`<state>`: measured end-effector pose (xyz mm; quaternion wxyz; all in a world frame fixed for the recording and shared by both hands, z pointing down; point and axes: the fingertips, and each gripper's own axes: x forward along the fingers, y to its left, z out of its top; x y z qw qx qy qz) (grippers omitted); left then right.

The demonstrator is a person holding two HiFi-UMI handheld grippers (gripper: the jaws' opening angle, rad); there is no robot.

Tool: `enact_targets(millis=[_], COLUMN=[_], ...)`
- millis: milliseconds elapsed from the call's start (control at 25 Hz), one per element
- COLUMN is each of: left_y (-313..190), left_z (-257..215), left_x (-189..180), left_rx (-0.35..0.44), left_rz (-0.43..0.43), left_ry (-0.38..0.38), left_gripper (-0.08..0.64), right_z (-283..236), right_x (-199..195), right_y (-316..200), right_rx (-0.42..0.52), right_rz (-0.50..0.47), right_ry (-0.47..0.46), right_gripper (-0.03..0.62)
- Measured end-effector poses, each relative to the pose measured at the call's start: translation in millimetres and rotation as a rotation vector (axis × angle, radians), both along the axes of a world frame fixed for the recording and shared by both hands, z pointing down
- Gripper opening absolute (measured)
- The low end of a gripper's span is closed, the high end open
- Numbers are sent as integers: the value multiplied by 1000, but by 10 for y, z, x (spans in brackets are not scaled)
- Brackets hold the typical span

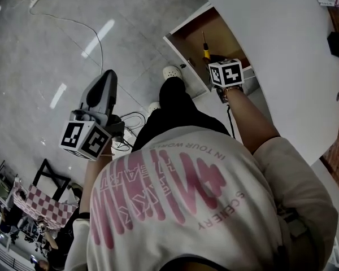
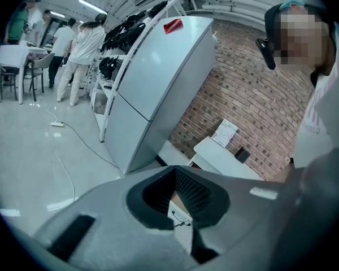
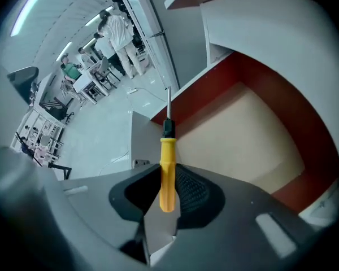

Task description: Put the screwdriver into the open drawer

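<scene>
A: Yellow plastic handle, thin steel shaft: screwdriver [image 3: 166, 168]. Where is it?

B: Clamped between the jaws of the right claw [image 3: 167, 192]. The jaws are closed on the lower half of the handle. The shaft sticks straight out ahead of the tips.

A: Drawer?

B: The open drawer [image 3: 282, 95] is right ahead of and under that claw. It has red-brown walls and a pale floor with nothing seen in it. The tool hangs above it, not touching.

A: Handling?

B: Light, rigid, won't deform. The smooth, round handle probably rolls or slips in a loose grip. The handle is the place to hold, since the shaft is too thin for the pads. Not fragile, so a short drop should do no harm.

A: Other side?

B: The left claw [image 2: 178, 199] is off to the side. Its jaws are a little apart with nothing between them.
</scene>
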<state>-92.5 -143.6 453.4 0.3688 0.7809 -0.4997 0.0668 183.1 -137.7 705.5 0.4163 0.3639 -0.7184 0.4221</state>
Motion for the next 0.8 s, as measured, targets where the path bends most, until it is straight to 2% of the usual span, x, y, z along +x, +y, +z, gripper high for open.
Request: enact_targets(millis=[240,360,640,800], left_y=[-117,-168,-182,-167], left_z=[231,236,382,402], left_x=[127,163,161,196], left_rx=[-32,-41,-79,-84], left_rz=[-6,-8,-24,-26], left_ry=[-7,-8,-24,-43], left_gripper=[2,2,2,2], right_z=[402,484,781,922], right_x=[115,152,167,109], right_y=[-1,32,112,198], right_rx=[-74,-104,-188,-244], right_rz=[-69,-102,-110,-162], right_ry=[52,59,59,58], right_gripper=[91,91,91,91])
